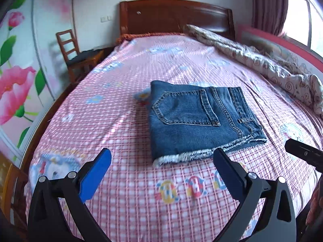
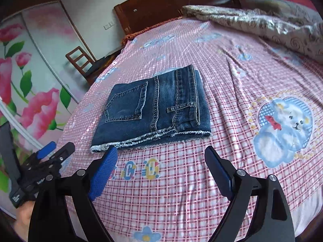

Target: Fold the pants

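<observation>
The folded pants [image 1: 201, 119] are seen lying flat on the bed [image 1: 125, 201], at twelve o'clock just beyond the left gripper [image 1: 161, 173] and right gripper [image 2: 161, 169], whose jaws are spread wide and hold nothing.

A: Where does the left wrist view look from?
B: Above the bed's [image 1: 125, 211] near end, tilted down past its own claw [image 1: 161, 159] toward the headboard [image 1: 173, 16].
A: And the right wrist view?
B: Just beside it, similarly near and rolled slightly. Both share the folded pants [image 1: 197, 117] [image 2: 153, 109], chair [image 1: 70, 48] and floral wall [image 2: 30, 100].
</observation>
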Available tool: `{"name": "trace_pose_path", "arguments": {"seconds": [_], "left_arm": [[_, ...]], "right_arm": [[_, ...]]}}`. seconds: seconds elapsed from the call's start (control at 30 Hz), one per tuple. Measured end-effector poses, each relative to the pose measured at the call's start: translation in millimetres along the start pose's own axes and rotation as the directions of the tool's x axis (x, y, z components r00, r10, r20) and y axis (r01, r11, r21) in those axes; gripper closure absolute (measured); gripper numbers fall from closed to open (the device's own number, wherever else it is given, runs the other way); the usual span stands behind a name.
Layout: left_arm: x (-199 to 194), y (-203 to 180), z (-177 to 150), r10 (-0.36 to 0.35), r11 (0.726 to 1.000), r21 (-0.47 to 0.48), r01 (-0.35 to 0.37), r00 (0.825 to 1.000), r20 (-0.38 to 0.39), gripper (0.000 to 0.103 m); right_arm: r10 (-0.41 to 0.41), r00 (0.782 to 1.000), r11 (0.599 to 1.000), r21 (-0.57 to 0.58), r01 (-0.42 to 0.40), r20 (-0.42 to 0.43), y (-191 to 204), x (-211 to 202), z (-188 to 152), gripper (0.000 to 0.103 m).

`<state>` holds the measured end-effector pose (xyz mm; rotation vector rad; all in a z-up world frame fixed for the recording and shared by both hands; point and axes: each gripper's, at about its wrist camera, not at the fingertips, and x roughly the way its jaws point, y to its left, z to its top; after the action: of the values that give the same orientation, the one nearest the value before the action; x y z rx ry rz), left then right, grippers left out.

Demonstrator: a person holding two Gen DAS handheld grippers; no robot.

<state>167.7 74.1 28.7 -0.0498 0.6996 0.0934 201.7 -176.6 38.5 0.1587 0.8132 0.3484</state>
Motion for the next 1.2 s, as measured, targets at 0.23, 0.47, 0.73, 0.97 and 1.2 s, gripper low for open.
{"name": "trace_pose_path", "arguments": {"seconds": [0.23, 0.47, 0.73, 0.97, 1.2], "left_arm": [[-31, 2, -15, -0.009, 0.999, -0.042, 0.013, 0.995, 0.095, 0.002], [-51, -26, -24, -0.046, 0.999, 0.029, 0.041, 0.977, 0.208, 0.002], [-58, -42, -9, -0.045, 0.994, 0.106, 0.011, 0.946, 0.322, 0.002], [-64, -31, 11, -0.034, 0.998, 0.069, 0.008, 0.919, 0.392, 0.002], [-56, -22, 1, -0.047, 0.998, 0.047, 0.031, 0.917, 0.396, 0.002]], "right_arm": [[-0.055, 0.996, 0.995, -0.084, 0.061, 0.068, 7, -29, -19, 0.015], [-0.072, 0.984, 0.989, -0.115, 0.092, 0.162, 14, -47, -25, 0.013], [-0.076, 0.965, 0.982, -0.152, 0.117, 0.252, 20, -53, -12, 0.013], [-0.091, 0.939, 0.977, -0.155, 0.149, 0.332, 23, -58, 9, 0.013], [-0.118, 0.938, 0.978, -0.124, 0.166, 0.326, 18, -48, 11, 0.013]]}}
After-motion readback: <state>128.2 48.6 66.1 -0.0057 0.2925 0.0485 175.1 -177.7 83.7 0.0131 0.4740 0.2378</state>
